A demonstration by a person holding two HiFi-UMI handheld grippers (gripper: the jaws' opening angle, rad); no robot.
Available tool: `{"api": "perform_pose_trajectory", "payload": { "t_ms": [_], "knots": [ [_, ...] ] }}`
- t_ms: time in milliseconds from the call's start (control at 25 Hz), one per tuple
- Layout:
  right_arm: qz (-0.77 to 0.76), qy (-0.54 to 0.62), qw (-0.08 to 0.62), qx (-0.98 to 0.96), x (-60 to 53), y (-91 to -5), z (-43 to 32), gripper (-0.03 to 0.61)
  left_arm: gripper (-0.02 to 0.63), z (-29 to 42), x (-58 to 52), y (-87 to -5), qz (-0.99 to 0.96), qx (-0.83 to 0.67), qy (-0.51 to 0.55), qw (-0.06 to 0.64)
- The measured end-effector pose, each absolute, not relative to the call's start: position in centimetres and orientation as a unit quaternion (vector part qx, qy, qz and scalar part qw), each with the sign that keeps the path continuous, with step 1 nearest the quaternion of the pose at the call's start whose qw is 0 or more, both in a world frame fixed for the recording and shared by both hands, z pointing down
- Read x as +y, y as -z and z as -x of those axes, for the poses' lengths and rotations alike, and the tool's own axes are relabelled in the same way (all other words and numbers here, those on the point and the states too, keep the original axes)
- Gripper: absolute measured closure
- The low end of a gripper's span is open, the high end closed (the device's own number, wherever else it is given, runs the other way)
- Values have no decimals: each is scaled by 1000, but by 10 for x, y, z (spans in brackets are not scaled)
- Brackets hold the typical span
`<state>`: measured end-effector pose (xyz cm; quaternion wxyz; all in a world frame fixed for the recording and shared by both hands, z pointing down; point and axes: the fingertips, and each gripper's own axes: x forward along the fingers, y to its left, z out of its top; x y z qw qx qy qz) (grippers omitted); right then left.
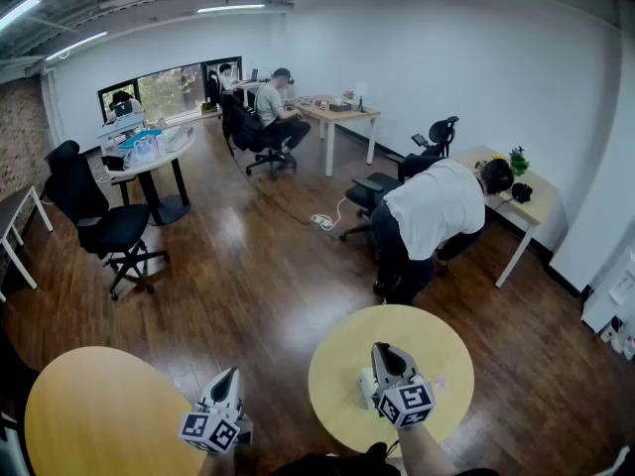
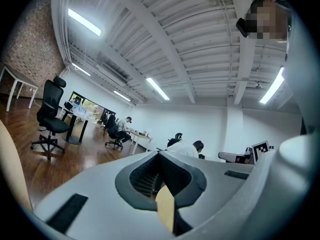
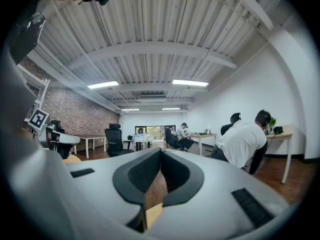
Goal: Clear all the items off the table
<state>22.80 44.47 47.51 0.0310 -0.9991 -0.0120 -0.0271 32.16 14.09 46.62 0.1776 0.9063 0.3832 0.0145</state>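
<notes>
The round, smooth, pale-yellow table (image 1: 342, 350) stands at your 5 o'clock on a glossy dark wood-plank floor (image 1: 248, 276). Your right gripper (image 1: 386, 349) is over its top, grey jaws clenched together on nothing, tips pointing toward 12, marker cube nearest you. Your left gripper (image 1: 232, 374), at 7 o'clock beside a second round yellow table (image 1: 89, 415), is likewise clenched and empty.

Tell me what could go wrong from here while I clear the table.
1. The left gripper and right gripper are both shut and empty. Reaching down like that would likely shove an item rather than grab it.
2. A person bends over not far beyond the round table. A wide swing or a dropped item might come near them.
</notes>
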Motion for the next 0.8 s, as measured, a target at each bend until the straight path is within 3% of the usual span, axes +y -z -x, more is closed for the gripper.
{"api": "perform_pose_trajectory", "payload": {
  "t_ms": [160, 240, 320, 800],
  "knots": [
    [999, 23, 26, -21, 464, -474, -234, 520, 623, -329, 157, -469, -904, 387, -15, 179],
    [999, 20, 22, -40, 477, -471, -231, 433, 623, -329, 168, -468, -901, 396, -19, 175],
    [997, 13, 22, -68, 490, -466, -225, 398, 623, -329, 180, -467, -894, 412, -21, 172],
    [977, 13, 29, -213, 571, -476, -127, 391, 623, -313, 291, -473, -832, 528, -47, 161]
  ]
}}
